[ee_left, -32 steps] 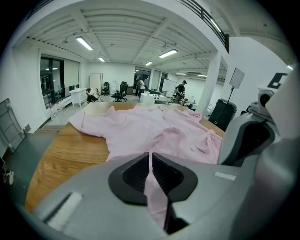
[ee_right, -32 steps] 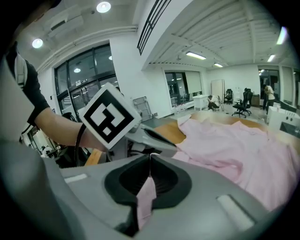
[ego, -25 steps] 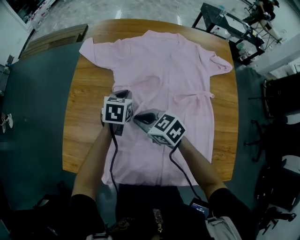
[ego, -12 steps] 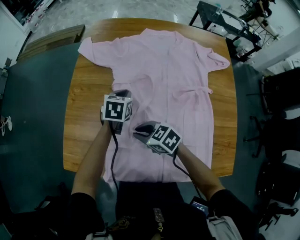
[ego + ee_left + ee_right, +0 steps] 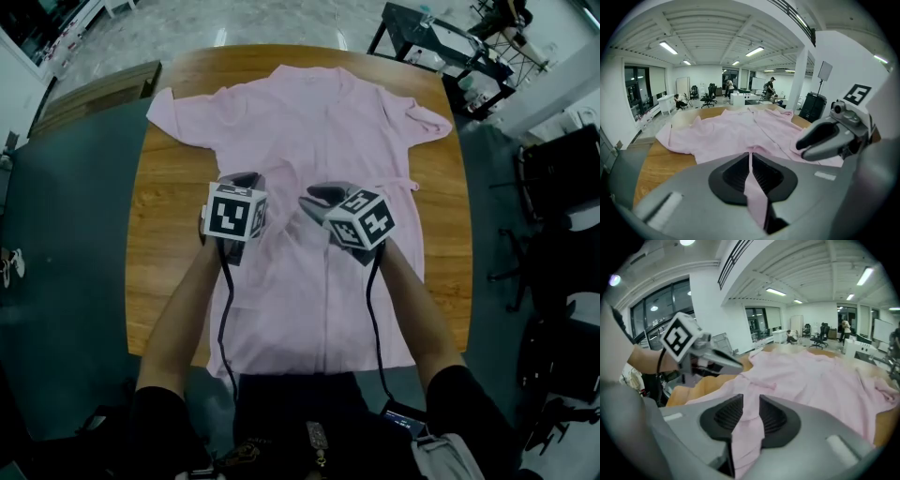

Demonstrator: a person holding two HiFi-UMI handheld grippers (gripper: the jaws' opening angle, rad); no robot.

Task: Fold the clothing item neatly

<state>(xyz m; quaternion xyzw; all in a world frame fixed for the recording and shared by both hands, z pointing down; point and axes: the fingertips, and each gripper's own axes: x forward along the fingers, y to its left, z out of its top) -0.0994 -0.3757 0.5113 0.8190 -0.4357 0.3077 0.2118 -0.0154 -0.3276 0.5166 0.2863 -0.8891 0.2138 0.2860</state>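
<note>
A pink short-sleeved garment lies spread over the wooden table, collar at the far edge, hem toward me. My left gripper sits over its left-middle part, shut on a thin pinch of pink cloth. My right gripper is beside it to the right. Its jaws have just been opening and stand apart, with a loose bunch of pink cloth still lying between them. In the right gripper view the left gripper shows close by at the left.
A thin waist tie trails off the garment's right side. Black metal stands and chairs are at the far right of the table. Dark floor surrounds the table.
My right gripper has swung up and to the right across the garment, away from the left one, and its jaws have parted. The left gripper has stayed almost where it was.
</note>
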